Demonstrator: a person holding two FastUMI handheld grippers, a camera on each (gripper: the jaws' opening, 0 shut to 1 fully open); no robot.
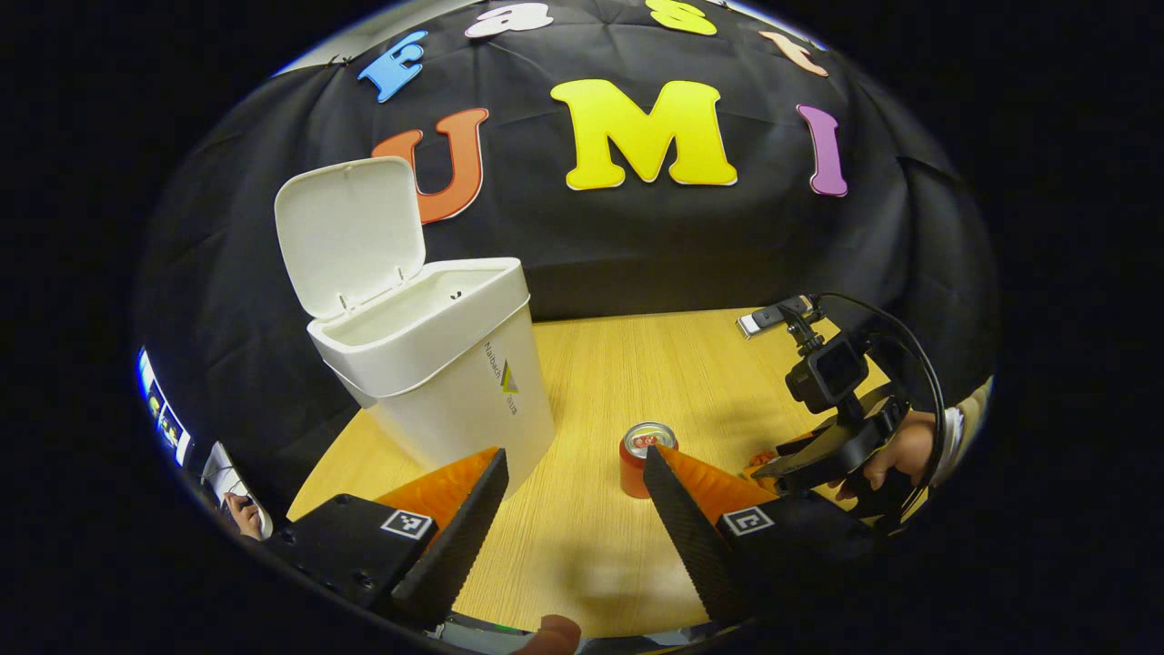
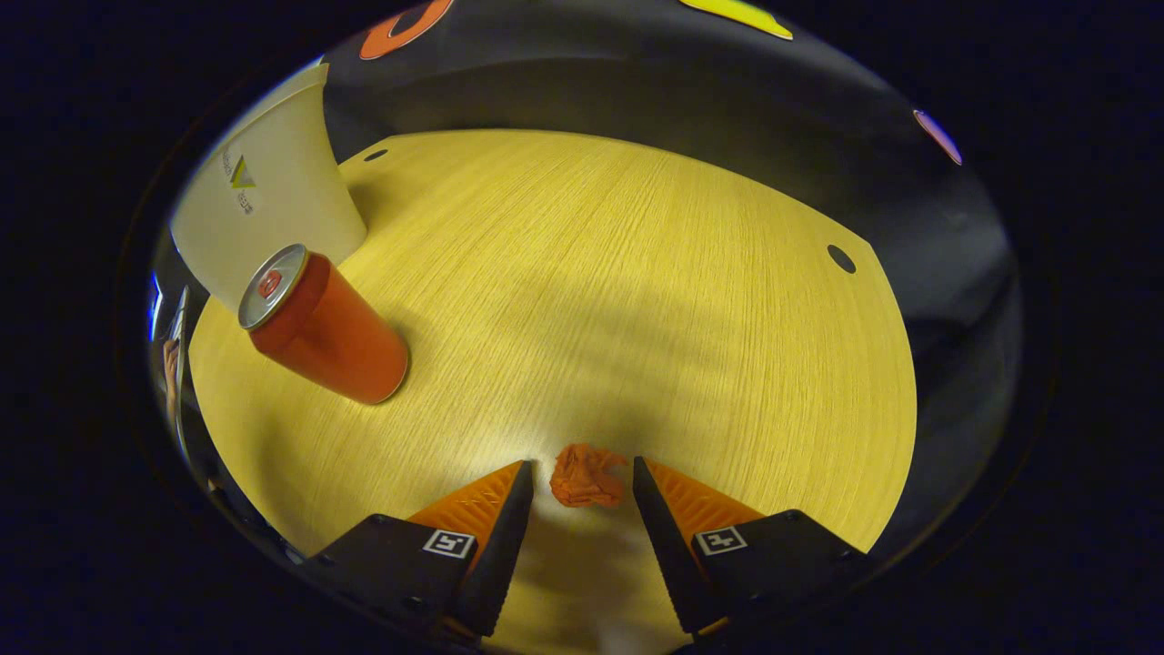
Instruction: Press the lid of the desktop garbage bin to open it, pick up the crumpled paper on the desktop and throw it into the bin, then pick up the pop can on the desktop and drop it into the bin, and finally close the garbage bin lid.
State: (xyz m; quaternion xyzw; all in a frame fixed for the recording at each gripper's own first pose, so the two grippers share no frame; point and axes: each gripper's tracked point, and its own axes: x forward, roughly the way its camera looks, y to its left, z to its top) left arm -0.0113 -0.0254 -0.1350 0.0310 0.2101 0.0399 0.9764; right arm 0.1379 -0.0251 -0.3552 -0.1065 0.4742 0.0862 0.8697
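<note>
I'm holding my right gripper open around the paper ball; left gripper gaping empty, can beside open bin.

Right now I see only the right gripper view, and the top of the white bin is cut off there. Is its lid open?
Observer: Yes. In the left gripper view the lid of the bin stands upright at the back, and the mouth is uncovered.
Operator: Where is the left gripper?
Observer: The left gripper is over the table with its jaws wide apart and nothing between them. The bin is ahead on its left and the pop can ahead on its right.
Operator: How does my right gripper sit from that side?
Observer: The right gripper is low over the table, to the right of the can, held by a hand.
</note>
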